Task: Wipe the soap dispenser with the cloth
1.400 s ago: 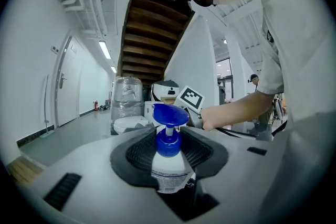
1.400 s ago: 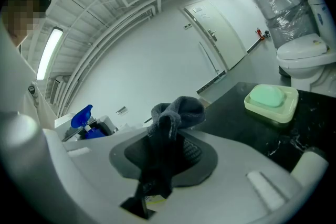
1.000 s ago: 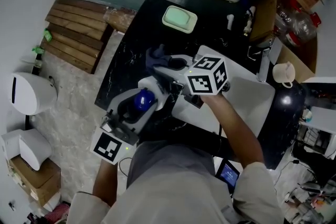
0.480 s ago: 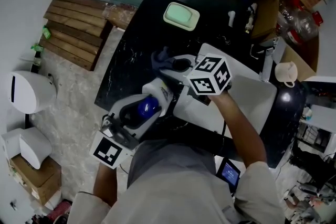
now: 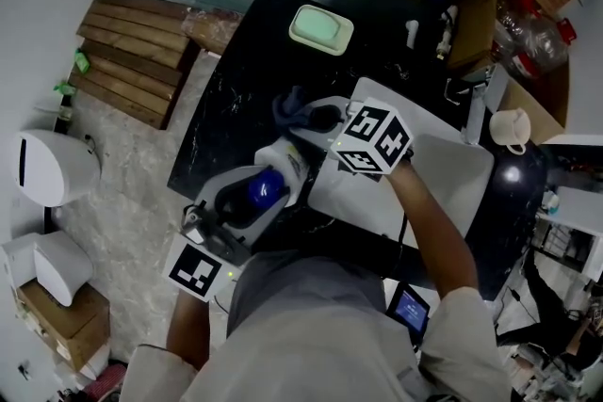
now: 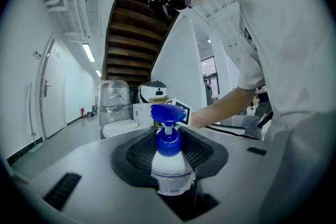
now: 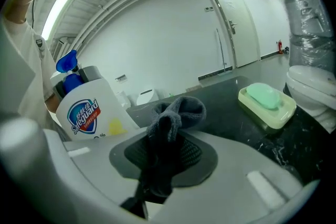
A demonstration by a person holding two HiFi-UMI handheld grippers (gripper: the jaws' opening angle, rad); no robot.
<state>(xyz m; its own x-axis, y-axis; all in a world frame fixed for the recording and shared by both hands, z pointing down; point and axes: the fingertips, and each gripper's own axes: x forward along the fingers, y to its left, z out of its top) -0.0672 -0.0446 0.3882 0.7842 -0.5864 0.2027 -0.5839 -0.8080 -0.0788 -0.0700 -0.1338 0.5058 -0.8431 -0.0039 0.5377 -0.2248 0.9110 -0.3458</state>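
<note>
The dispenser [image 6: 169, 176] is clamped in the left gripper's [image 6: 170, 157] wide-set jaws and the cloth [image 7: 176, 113] is pinched in the right gripper's [image 7: 168, 149] jaws just beside it, so the wiping is judged largely undone.

We see the soap dispenser [image 6: 169, 168] as smooth white plastic with a glossy blue pump, and the cloth [image 7: 173, 118] as dark, fuzzy fabric. The surface [image 5: 236, 99] looks like polished black stone with white veins; the planks [image 5: 132, 56] beyond its left edge are bare wood.
</note>
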